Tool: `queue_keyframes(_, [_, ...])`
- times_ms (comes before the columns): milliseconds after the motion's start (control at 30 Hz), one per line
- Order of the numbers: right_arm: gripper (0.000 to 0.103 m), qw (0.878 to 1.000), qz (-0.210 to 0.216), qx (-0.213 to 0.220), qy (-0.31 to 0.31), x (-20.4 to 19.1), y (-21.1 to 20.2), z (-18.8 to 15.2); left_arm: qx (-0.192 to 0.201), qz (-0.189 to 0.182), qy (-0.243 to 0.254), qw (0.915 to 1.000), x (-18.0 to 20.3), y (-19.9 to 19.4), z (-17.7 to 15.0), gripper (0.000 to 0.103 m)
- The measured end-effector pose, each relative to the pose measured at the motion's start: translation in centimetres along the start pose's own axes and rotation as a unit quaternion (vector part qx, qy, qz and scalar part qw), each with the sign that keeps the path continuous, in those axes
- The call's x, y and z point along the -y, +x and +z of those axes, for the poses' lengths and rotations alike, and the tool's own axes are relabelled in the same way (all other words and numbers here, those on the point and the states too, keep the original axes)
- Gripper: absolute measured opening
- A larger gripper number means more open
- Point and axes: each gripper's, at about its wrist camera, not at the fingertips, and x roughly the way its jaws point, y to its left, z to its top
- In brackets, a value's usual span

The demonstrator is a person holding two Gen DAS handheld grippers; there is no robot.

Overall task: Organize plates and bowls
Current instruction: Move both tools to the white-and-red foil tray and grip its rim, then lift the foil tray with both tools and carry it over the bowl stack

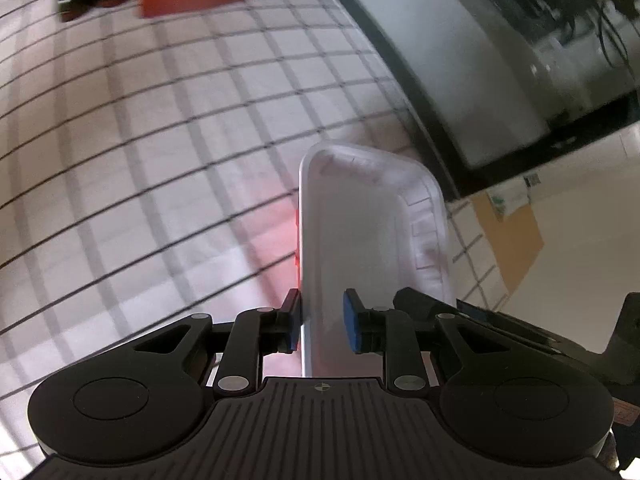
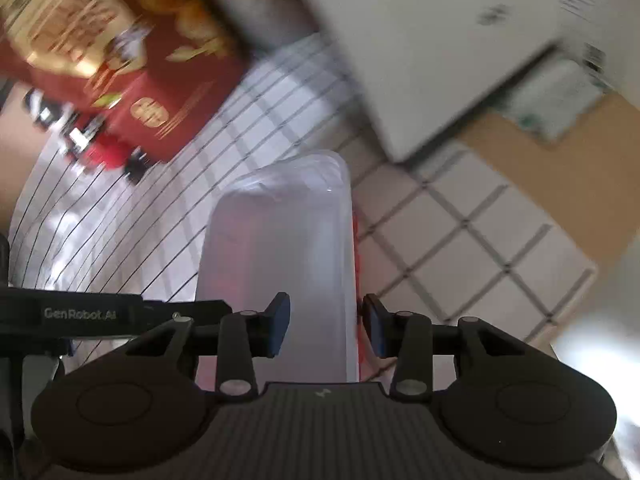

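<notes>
Both wrist views look steeply down along their jaws, close above the checked counter point(image 1: 160, 128); both share the red box point(image 2: 120, 80).

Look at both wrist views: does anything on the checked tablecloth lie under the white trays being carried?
Nothing visible does. The checked tablecloth below each white rectangular plastic tray looks bare; the red printed box lies farther off.

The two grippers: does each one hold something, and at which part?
Left gripper and right gripper each stand around the near edge of a translucent white plastic tray, with red behind it. Whether it is one tray cannot be told.
</notes>
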Motion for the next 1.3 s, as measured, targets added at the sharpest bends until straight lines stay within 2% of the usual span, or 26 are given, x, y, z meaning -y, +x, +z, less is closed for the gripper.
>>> queue_keyframes(267, [0.041,0.992,0.044,-0.054,-0.104,-8.8,2.9,-2.1,0.033,0.028,-0.09,0.995,-8.2,-5.8,-4.9,0.022])
queue_keyframes(500, [0.045,0.974,0.091,-0.103,-0.181,-15.5,5.0,-5.2,0.065,0.07,-0.141,0.9854,-13.4,-9.9,-9.3,0.021])
queue_keyframes(667, [0.045,0.96,0.105,-0.124,-0.228,-19.4,5.9,-6.8,0.084,0.081,-0.175,0.9776,-15.8,-11.7,-11.1,0.021])
queue_keyframes(767, [0.045,0.955,0.1,-0.119,-0.253,-20.7,5.6,-7.5,0.097,0.073,-0.189,0.9745,-16.9,-12.0,-11.9,0.02])
queue_keyframes(900, [0.046,0.955,0.085,-0.109,-0.261,-21.1,5.4,-7.9,0.098,0.058,-0.192,0.9748,-17.6,-11.7,-12.2,0.02])
queue_keyframes(1133, [0.046,0.962,0.088,-0.105,-0.235,-20.9,5.3,-7.4,0.097,0.033,-0.195,0.9755,-18.8,-11.4,-12.5,0.02])
queue_keyframes(1300, [0.046,0.962,0.093,-0.108,-0.232,-20.9,5.6,-7.7,0.088,0.039,-0.201,0.9749,-19.0,-11.3,-12.8,0.02])
